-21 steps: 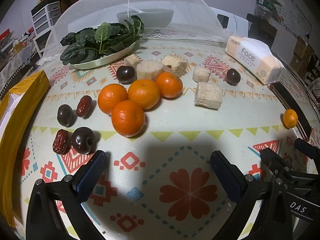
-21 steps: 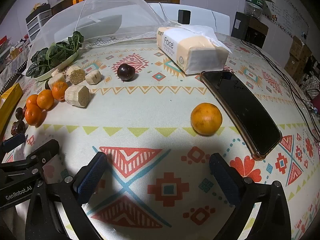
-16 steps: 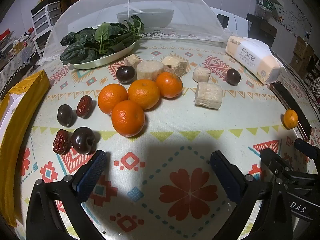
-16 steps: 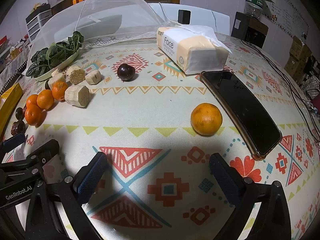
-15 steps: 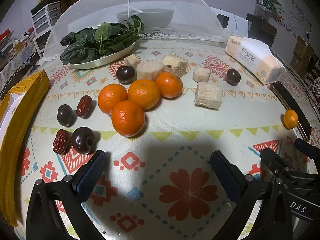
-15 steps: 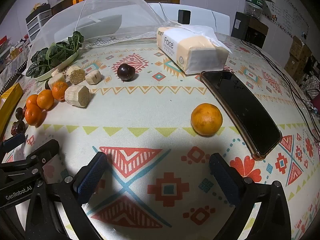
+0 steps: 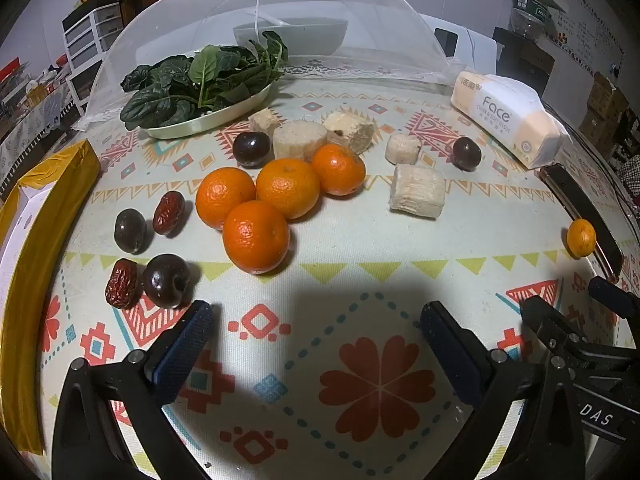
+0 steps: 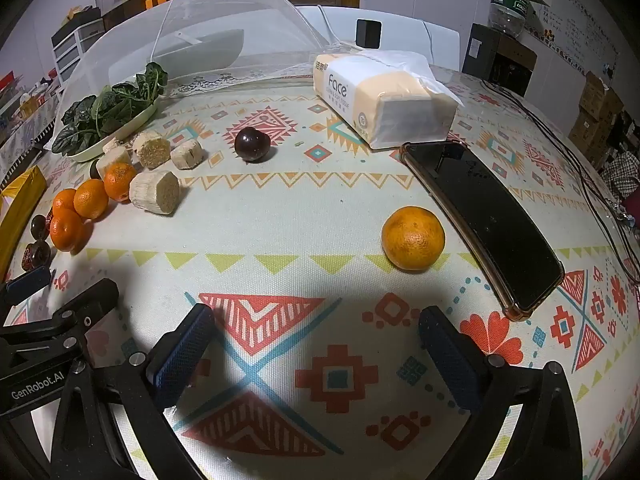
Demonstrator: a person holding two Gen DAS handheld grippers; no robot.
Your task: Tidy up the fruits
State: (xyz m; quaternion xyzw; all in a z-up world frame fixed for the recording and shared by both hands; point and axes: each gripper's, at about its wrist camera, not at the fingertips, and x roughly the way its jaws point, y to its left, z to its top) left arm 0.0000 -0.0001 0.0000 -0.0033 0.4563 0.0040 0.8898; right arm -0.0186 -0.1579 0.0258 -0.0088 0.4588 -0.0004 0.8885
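Observation:
Several oranges [image 7: 256, 236] cluster on the patterned tablecloth [image 7: 360, 280] ahead of my left gripper [image 7: 316, 324], which is open and empty above bare cloth. Dark plums [image 7: 166, 280] and red dates [image 7: 122, 283] lie to their left. Pale banana chunks [image 7: 418, 196] and another plum [image 7: 466, 153] lie further back. A lone orange [image 8: 413, 238] rests beside a black phone [image 8: 484, 216], just ahead and right of my right gripper [image 8: 314, 322], also open and empty. The left gripper's body [image 8: 44, 356] shows at the right wrist view's left edge.
A plate of spinach [image 7: 204, 84] sits at the back left in front of a mesh food cover [image 7: 280, 20] over a bowl. A tissue pack [image 8: 380, 100] lies at the back right. A yellow box [image 7: 24, 240] runs along the left table edge. Cables [image 8: 580, 160] trail at the right.

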